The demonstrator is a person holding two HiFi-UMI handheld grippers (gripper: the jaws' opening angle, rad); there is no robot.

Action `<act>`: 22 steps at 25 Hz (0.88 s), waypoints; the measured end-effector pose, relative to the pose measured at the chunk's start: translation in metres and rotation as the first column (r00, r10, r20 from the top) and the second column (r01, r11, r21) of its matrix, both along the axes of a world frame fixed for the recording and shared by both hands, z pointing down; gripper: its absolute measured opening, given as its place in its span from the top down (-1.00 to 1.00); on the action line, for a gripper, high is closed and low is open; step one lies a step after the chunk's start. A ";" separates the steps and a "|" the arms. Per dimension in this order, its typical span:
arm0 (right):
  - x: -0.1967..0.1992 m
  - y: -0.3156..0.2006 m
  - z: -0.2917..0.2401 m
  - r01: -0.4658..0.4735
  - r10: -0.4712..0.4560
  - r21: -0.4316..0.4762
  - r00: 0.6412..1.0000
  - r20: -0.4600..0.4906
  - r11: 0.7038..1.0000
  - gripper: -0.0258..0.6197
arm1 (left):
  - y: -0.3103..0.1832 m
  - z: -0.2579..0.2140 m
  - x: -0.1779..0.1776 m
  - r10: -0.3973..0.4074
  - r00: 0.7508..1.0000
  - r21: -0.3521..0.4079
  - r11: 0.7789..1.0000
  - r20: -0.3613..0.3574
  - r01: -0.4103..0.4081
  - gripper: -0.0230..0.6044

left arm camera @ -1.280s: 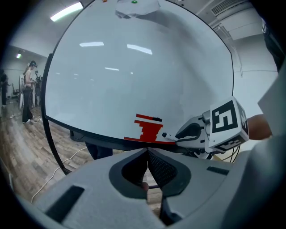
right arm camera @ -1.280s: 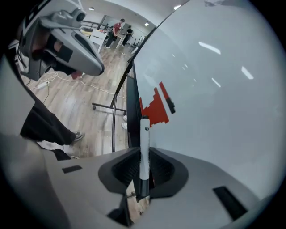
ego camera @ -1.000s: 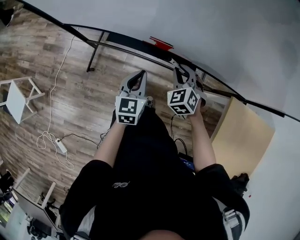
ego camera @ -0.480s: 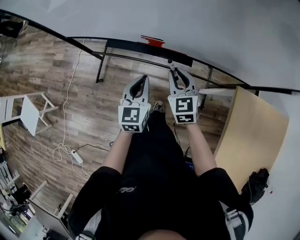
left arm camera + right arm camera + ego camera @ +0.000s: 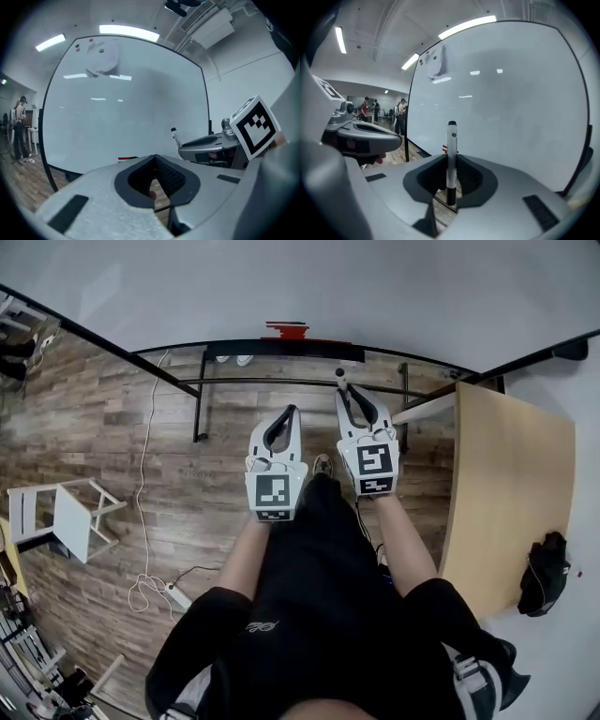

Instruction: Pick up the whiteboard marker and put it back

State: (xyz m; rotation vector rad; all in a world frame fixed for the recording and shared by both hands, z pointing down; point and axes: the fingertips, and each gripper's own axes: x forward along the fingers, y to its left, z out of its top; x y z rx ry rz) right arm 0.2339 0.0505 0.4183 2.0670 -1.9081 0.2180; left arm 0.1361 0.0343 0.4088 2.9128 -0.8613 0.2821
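The whiteboard marker [image 5: 451,159], white with a black cap, stands upright between the jaws of my right gripper [image 5: 451,157], which is shut on its middle. In the head view its tip [image 5: 340,376] sticks out past the right gripper [image 5: 345,392] toward the whiteboard [image 5: 309,287] and its dark tray [image 5: 281,349]. My left gripper [image 5: 291,411] is level beside it on the left. Its jaws meet at the tips with nothing between them [image 5: 154,159]. The left gripper view also catches the marker [image 5: 175,137] against the board.
A red eraser [image 5: 286,330] lies on the tray. A wooden table [image 5: 511,474] with a black bundle [image 5: 547,559] stands on the right. A white chair [image 5: 70,517] and a power strip with cable [image 5: 173,594] are on the wood floor at left. People [image 5: 401,115] stand far off.
Both grippers have risen and moved toward the whiteboard. The right one has rolled, so the marker now stands upright. The whiteboard fills more of the view.
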 end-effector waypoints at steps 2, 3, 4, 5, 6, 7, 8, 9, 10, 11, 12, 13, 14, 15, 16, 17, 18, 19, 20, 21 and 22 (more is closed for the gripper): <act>-0.005 0.016 -0.011 -0.027 0.026 0.034 1.000 0.016 0.999 0.75 | 0.011 -0.006 -0.004 0.024 0.999 -0.018 1.000 -0.033 -0.025 0.91; -0.007 0.024 -0.017 -0.040 0.039 0.050 0.999 0.018 0.998 0.75 | 0.014 -0.007 -0.006 0.026 0.998 -0.034 0.999 -0.053 -0.028 0.91; -0.007 0.032 -0.022 -0.051 0.050 0.065 0.999 0.021 0.997 0.75 | 0.017 -0.008 -0.007 0.023 0.997 -0.047 0.999 -0.069 -0.026 0.91; -0.007 0.040 -0.027 -0.063 0.061 0.079 0.998 0.027 0.995 0.75 | 0.020 -0.008 -0.008 0.017 0.997 -0.055 0.998 -0.080 -0.022 0.91; -0.006 0.048 -0.031 -0.076 0.073 0.093 0.997 0.034 0.993 0.75 | 0.023 -0.009 -0.007 0.013 0.996 -0.060 0.998 -0.088 -0.018 0.91; -0.004 0.057 -0.035 -0.090 0.086 0.105 0.995 0.042 0.990 0.75 | 0.026 -0.010 -0.007 0.010 0.995 -0.063 0.998 -0.095 -0.017 0.91; -0.002 0.066 -0.039 -0.102 0.097 0.116 0.994 0.049 0.988 0.75 | 0.031 -0.011 -0.006 0.010 0.995 -0.067 0.998 -0.101 -0.017 0.91; 0.001 0.075 -0.042 -0.112 0.105 0.126 0.993 0.055 0.986 0.75 | 0.036 -0.013 -0.005 0.010 0.994 -0.069 0.997 -0.106 -0.017 0.91; 0.003 0.083 -0.046 -0.117 0.110 0.137 0.992 0.059 0.984 0.75 | 0.040 -0.016 -0.004 0.009 0.994 -0.069 0.998 -0.109 -0.017 0.91; 0.006 0.090 -0.051 -0.120 0.112 0.149 0.992 0.062 0.982 0.75 | 0.044 -0.019 -0.003 0.007 0.994 -0.064 0.998 -0.110 -0.015 0.91; 0.009 0.097 -0.056 -0.121 0.111 0.159 0.992 0.067 0.980 0.75 | 0.047 -0.022 -0.002 0.005 0.994 -0.057 0.998 -0.107 -0.011 0.91; 0.013 0.104 -0.060 -0.122 0.111 0.167 0.991 0.073 0.978 0.75 | 0.050 -0.027 0.000 0.002 0.995 -0.047 0.999 -0.101 -0.006 0.91; 0.016 0.112 -0.065 -0.121 0.109 0.174 0.991 0.079 0.977 0.75 | 0.054 -0.031 0.002 -0.004 0.995 -0.037 0.999 -0.096 0.000 0.91; 0.020 0.118 -0.068 -0.117 0.103 0.183 0.991 0.081 0.976 0.75 | 0.057 -0.036 0.005 -0.010 0.995 -0.028 1.000 -0.095 0.007 0.91; 0.024 0.125 -0.072 -0.112 0.098 0.191 0.992 0.080 0.975 0.75 | 0.061 -0.041 0.009 -0.014 0.995 -0.019 1.000 -0.098 0.013 0.91; 0.029 0.132 -0.075 -0.107 0.093 0.197 0.992 0.080 0.975 0.75 | 0.067 -0.045 0.014 -0.020 0.995 -0.012 1.000 -0.102 0.019 0.91; 0.033 0.138 -0.077 -0.104 0.088 0.201 0.993 0.085 0.974 0.75 | 0.073 -0.049 0.018 -0.029 0.994 -0.009 1.000 -0.104 0.029 0.91; 0.038 0.145 -0.080 -0.098 0.081 0.206 0.993 0.090 0.974 0.75 | 0.080 -0.053 0.023 -0.041 0.993 -0.008 0.999 -0.108 0.041 0.91; 0.043 0.152 -0.082 -0.091 0.073 0.212 0.993 0.093 0.973 0.75 | 0.087 -0.056 0.028 -0.053 0.992 -0.009 0.999 -0.117 0.053 0.91; 0.047 0.159 -0.085 -0.083 0.064 0.220 0.994 0.092 0.972 0.75 | 0.096 -0.057 0.034 -0.064 0.990 -0.010 0.998 -0.124 0.063 0.91; 0.051 0.164 -0.087 -0.074 0.055 0.226 0.995 0.087 0.971 0.75 | 0.104 -0.058 0.039 -0.073 0.989 -0.013 0.997 -0.127 0.072 0.91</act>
